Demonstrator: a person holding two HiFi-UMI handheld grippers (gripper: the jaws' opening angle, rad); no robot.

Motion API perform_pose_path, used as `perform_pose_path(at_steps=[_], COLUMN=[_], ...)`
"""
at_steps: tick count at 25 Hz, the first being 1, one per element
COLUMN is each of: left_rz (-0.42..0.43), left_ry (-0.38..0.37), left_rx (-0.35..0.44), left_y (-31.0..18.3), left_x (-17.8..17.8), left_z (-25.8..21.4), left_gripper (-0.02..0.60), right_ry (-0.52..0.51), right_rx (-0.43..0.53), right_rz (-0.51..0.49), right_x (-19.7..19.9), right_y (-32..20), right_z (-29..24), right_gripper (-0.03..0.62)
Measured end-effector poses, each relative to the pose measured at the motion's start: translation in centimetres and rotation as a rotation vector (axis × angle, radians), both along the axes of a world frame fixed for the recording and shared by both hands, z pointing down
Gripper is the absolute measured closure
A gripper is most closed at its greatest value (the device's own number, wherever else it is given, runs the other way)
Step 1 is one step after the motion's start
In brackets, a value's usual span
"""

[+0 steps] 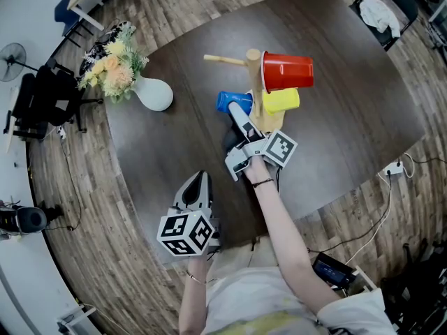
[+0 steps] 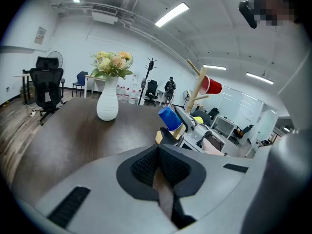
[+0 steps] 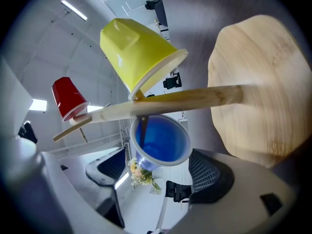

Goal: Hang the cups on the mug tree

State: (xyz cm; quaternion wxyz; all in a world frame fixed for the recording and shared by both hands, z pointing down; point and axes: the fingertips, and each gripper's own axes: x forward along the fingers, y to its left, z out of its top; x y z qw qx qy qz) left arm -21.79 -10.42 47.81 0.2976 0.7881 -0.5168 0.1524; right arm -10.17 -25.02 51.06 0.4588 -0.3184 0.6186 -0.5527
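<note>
The wooden mug tree (image 1: 253,60) stands mid-table on its round base (image 3: 258,82). A red cup (image 1: 288,71) and a yellow cup (image 1: 281,100) hang on its right pegs. A blue cup (image 1: 229,101) hangs on a left peg, which runs into its mouth (image 3: 163,140). My right gripper (image 1: 236,112) reaches up to the blue cup, and its jaws stand open on either side of the cup with a gap to each pad (image 3: 209,172). My left gripper (image 1: 200,180) is shut and empty, hovering near the table's front edge, well short of the tree.
A white vase (image 1: 150,93) with flowers stands on the table left of the tree. Office chairs (image 1: 49,96) and a fan (image 1: 10,54) are on the floor at the left. A power strip (image 1: 392,167) with cables lies on the floor at the right.
</note>
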Motion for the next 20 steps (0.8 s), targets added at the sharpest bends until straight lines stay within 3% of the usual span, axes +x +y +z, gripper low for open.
perform_pose_path(at_steps=[12,20], left_rz=[0.006,0.014], left_ry=[0.018,0.031], left_rx=[0.023,0.044], left_y=[0.2,0.2], left_x=[0.2,0.6], left_z=[-0.6,-1.3], left_gripper=[0.566,0.565], right_ry=[0.133,0.21], right_rx=[-0.017,-0.054], right_rz=[-0.105,-0.164], right_x=[-1.5,-2.2], right_y=[1.8,3.8], right_z=[0.2,0.8], right_gripper=[0.22,0.36])
